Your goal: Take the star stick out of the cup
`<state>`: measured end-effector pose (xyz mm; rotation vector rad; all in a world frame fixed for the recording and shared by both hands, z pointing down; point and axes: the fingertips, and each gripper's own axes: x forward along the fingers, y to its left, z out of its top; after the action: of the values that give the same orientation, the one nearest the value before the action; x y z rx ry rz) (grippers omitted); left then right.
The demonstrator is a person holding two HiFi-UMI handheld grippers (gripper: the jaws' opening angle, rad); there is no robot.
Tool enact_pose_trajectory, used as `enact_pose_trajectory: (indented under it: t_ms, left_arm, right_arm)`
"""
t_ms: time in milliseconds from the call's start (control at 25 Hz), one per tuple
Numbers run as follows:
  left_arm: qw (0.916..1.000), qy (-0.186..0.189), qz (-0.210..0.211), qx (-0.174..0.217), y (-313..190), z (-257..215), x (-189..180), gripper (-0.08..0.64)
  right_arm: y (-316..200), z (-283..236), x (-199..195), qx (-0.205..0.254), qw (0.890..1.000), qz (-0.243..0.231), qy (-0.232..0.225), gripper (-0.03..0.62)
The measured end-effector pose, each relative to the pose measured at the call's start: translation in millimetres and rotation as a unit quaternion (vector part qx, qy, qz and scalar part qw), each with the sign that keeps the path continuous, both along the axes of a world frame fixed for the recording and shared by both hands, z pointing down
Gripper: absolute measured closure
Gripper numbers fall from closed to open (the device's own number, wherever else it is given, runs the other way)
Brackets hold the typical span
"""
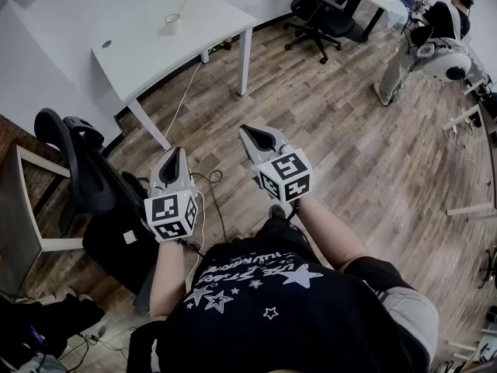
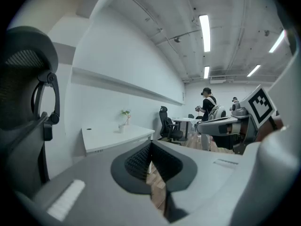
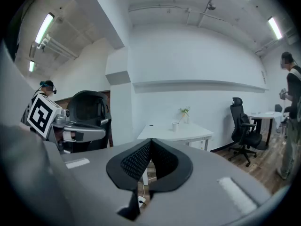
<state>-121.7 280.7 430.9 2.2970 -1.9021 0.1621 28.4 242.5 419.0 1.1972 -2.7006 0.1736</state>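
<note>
Cup (image 1: 172,23) well inside table (image 1: 144,61) edges

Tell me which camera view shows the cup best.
The head view: the cup stands on the white table, seen largest and from above. Both gripper views show it smaller, from the side.

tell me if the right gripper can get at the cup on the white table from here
Probably not. The right gripper is held near the person's body, jaws together, while the cup stands on the white table far across wood floor. Nothing blocks the way; stepping closer should do.
</note>
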Motion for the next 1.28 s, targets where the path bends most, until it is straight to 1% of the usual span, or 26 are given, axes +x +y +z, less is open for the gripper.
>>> enact_pose_trajectory:
  t_ms: [280,680,800,920,1000,1120,1280]
  left_arm:
    - [0.9998,0.016,0.012,-0.006,-1.2,4.5,2.5,0.557]
    - [0.9989,0.029,0.029,-0.021,4.1,17.2,14.2,0.557]
    - [0.9982,0.040,0.034,-0.029,-0.5,22.7,13.7,0.557]
    - [0.9969,0.053,0.048,-0.034,-9.7,27.7,23.5,0.557]
    - [0.9965,0.052,0.055,-0.034,-20.6,30.3,30.1,0.557]
    - [0.9967,0.048,0.055,-0.037,-43.8,32.4,35.7,0.557]
    - [0.9973,0.043,0.039,-0.044,-80.5,35.8,34.0,0.557]
  right_arm:
    - [2.4,0.2,6.8,0.002,1.000,0.014,-0.002,0.577]
    - [8.0,11.8,20.5,-0.011,0.999,0.037,-0.001,0.577]
    - [8.6,15.2,25.7,-0.014,0.999,0.045,-0.001,0.577]
    - [7.3,21.6,39.2,-0.013,0.999,0.049,0.007,0.577]
    - [-1.4,27.5,49.4,-0.020,0.998,0.057,0.002,0.577]
    - [-28.1,35.4,58.4,-0.033,0.997,0.066,-0.012,0.577]
    - [-77.1,42.8,57.0,-0.040,0.998,0.053,-0.021,0.575]
